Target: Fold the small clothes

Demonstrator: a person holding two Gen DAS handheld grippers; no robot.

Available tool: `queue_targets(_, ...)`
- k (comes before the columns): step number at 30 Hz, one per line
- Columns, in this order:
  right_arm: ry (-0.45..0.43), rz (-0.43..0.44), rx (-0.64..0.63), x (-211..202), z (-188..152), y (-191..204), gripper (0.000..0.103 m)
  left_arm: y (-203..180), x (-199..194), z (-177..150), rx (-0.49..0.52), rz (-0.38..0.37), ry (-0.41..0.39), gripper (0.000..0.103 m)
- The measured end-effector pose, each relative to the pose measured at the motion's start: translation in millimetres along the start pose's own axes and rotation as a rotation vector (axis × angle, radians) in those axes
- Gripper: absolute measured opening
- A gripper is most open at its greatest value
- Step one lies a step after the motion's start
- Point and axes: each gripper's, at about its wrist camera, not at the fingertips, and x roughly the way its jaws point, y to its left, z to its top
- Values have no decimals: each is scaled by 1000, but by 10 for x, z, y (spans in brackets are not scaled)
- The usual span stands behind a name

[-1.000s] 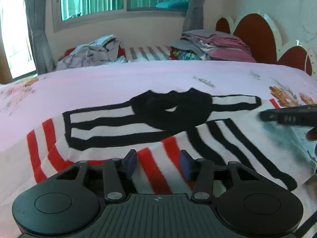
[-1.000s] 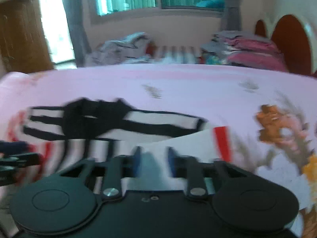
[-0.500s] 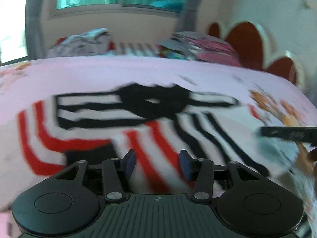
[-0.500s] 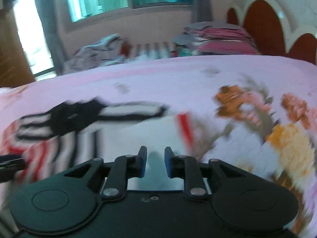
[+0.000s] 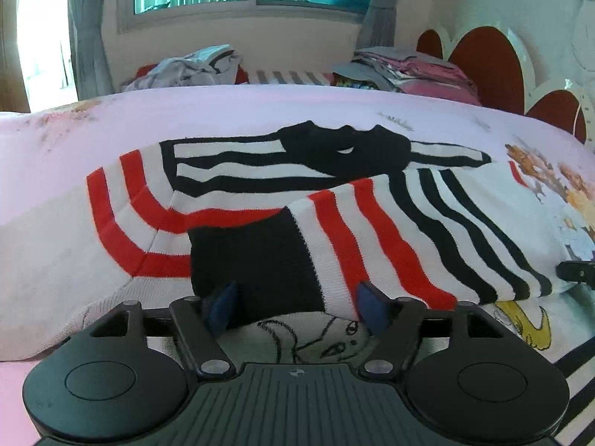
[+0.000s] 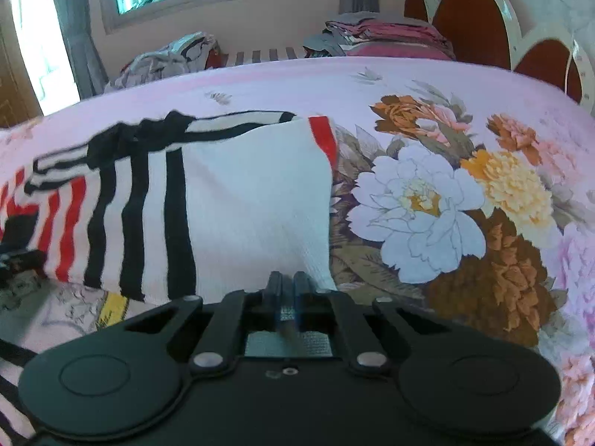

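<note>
A small knit sweater (image 5: 334, 193) with red and black stripes lies flat on the pink bed sheet (image 5: 223, 111). One sleeve is folded across its body, ending in a black cuff (image 5: 253, 256). My left gripper (image 5: 297, 306) sits at that cuff. Its jaws are opening, and the cuff's edge lies loose between the blue pads, untouched. In the right wrist view the sweater's white part (image 6: 241, 204) runs down to my right gripper (image 6: 288, 290), which is shut on its lower edge. The right gripper's tip (image 5: 576, 271) shows at the far right of the left wrist view.
The flower print of the sheet (image 6: 446, 193) lies to the right of the sweater. At the far side of the bed are a crumpled heap of clothes (image 5: 193, 67) and a folded stack (image 5: 409, 70). A red scalloped headboard (image 5: 483, 63) stands on the right.
The left jaws have spread wide and the sleeve with the black cuff now lies folded over the body. The right jaws have shut on the white fabric near the sweater's right side.
</note>
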Motion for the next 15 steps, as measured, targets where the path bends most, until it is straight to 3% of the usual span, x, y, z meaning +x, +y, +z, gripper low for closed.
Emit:
queue_targets(3, -56, 36, 22, -112, 109, 63, 24, -96, -103, 108, 24, 6, -50, 70)
queue_targets(11, -78, 53, -9, 260, 596, 374, 26, -281, 223, 423, 38, -12, -45, 70)
queue_targets(15, -62, 117, -66, 479, 722, 556, 51, -387, 394, 501, 52, 8, -14, 71)
